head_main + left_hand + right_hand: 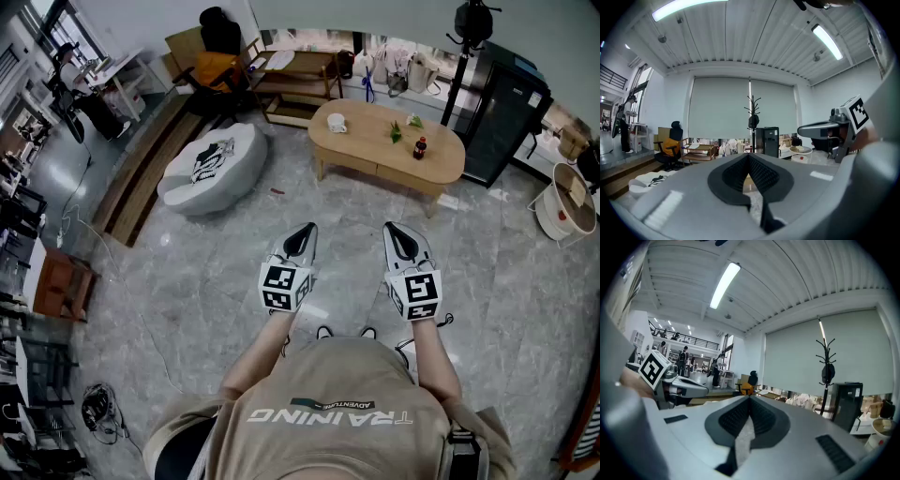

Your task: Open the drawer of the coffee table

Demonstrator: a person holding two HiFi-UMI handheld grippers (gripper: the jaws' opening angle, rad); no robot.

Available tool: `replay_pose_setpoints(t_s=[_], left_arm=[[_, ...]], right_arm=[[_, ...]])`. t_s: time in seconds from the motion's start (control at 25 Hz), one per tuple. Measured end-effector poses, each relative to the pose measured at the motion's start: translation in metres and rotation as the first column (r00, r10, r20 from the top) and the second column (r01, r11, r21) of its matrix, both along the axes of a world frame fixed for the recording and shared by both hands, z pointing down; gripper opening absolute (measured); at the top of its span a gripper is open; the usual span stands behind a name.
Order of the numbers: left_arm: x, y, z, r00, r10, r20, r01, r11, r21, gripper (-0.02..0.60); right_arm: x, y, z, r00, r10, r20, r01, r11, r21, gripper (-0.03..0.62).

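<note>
A long oval wooden coffee table (441,159) stands across the floor ahead of me, with a drawer front (349,161) in its near side. On its top sit a white cup (337,123), a dark bottle (420,148) and some green items (396,132). My left gripper (307,230) and right gripper (391,229) hang side by side over the marble floor, well short of the table. Both are shut with nothing between the jaws. In the left gripper view my left gripper (749,156) points level at the far wall; the right gripper (750,399) does the same in its own view.
A white beanbag-like seat (208,169) lies left of the table. A black cabinet (504,117) stands at the table's right end, with a coat stand (466,37) behind. A wooden shelf (298,80) and an office chair (220,56) are at the back. A round white side table (569,202) is far right.
</note>
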State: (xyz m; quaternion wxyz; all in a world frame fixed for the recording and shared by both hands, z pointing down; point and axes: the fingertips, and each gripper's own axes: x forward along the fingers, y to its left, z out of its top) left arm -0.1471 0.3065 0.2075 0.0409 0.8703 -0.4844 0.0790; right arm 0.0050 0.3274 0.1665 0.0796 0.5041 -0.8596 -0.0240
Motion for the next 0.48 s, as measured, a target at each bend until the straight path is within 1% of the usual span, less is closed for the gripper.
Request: replay_pose_setpoints(t_s=[0.28, 0.48], left_arm=[[0.007, -0.006, 0.0, 1.0, 0.004, 0.011, -0.004, 1.0, 0.003, 0.006], [0.015, -0.011, 0.005, 1.0, 0.0, 0.005, 0.0, 1.0, -0.008, 0.006]], right_arm=[[0.018, -0.008, 0.001, 0.999, 0.031, 0.01, -0.031, 1.0, -0.002, 0.005], [0.025, -0.01, 0.003, 1.0, 0.023, 0.013, -0.023, 1.0, -0.007, 0.005]])
